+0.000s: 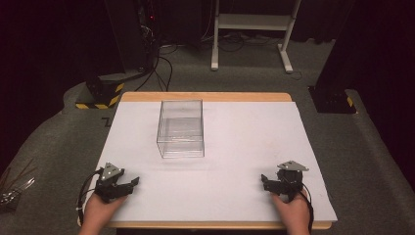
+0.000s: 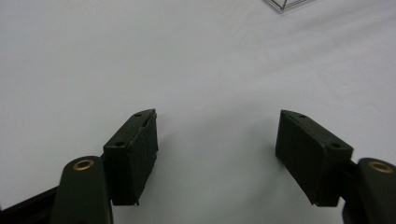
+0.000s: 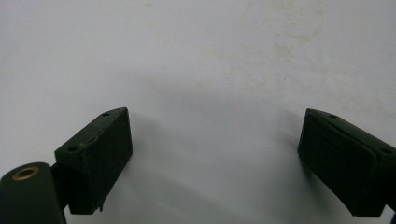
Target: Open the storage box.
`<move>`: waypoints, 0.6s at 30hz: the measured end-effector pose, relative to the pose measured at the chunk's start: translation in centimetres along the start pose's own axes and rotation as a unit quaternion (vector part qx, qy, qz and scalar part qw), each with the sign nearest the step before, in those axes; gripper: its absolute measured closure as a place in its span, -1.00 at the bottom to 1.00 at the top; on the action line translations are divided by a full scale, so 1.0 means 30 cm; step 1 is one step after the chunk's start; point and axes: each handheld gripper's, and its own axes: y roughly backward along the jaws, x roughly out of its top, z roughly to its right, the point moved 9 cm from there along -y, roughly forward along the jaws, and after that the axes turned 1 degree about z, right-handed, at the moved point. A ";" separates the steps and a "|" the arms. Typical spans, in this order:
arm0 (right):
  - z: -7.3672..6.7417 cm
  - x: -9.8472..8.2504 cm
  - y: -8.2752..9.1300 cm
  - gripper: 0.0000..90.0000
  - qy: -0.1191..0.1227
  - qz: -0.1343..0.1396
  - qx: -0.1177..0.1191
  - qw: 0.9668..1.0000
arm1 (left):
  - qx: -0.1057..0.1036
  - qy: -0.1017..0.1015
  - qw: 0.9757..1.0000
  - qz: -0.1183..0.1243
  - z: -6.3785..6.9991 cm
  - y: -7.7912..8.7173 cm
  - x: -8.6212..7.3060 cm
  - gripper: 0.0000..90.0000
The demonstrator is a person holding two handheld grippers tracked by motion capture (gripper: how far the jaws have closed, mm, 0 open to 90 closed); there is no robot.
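Observation:
A clear plastic box (image 1: pixel 180 128) stands open-topped on the white table sheet (image 1: pixel 235 147), left of the middle and toward the back; one corner of the clear box (image 2: pixel 285 4) peeks in at the top of the left gripper view. My left gripper (image 1: pixel 131 185) rests at the front left of the sheet, held by a hand, pointing right. In its own view the left gripper (image 2: pixel 217 135) is open, with bare sheet between the jaws. At the front right sits my right gripper (image 1: pixel 265 182), pointing left. The right gripper (image 3: pixel 215 140) is open too, holding nothing.
The table (image 1: pixel 205 97) has a wooden edge at the back and front. On the floor lie a yellow-black striped base (image 1: pixel 100 95), cables (image 1: pixel 161 68) and a white stand (image 1: pixel 252 29) behind the table. A dark post base (image 1: pixel 333 98) stands at the back right.

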 end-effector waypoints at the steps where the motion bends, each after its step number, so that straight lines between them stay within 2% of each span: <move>1: 0.000 0.000 0.000 -0.78 0.000 0.000 0.000 1.000 | 0.000 0.000 1.000 0.000 0.000 0.001 0.000 -0.33; 5: 0.001 0.001 -0.001 -0.78 0.001 0.001 0.000 1.000 | 0.003 0.002 1.000 0.000 -0.006 0.006 0.003 -0.24; 9: 0.001 0.001 -0.001 -0.78 0.000 0.001 0.000 1.000 | -0.005 0.020 1.000 0.013 -0.007 0.017 0.012 -0.25; 14: 0.001 0.001 -0.001 -0.78 0.001 0.001 0.000 1.000 | -0.008 0.029 0.999 0.021 -0.005 0.027 0.020 -0.27; 15: 0.000 0.000 0.000 -0.78 0.000 0.000 0.000 1.000 | -0.013 0.040 0.999 0.025 -0.001 0.030 0.024 -0.27; 18: 0.000 0.000 0.000 -0.78 0.000 0.000 0.000 1.000 | -0.024 0.048 0.998 0.037 0.009 0.041 0.041 -0.27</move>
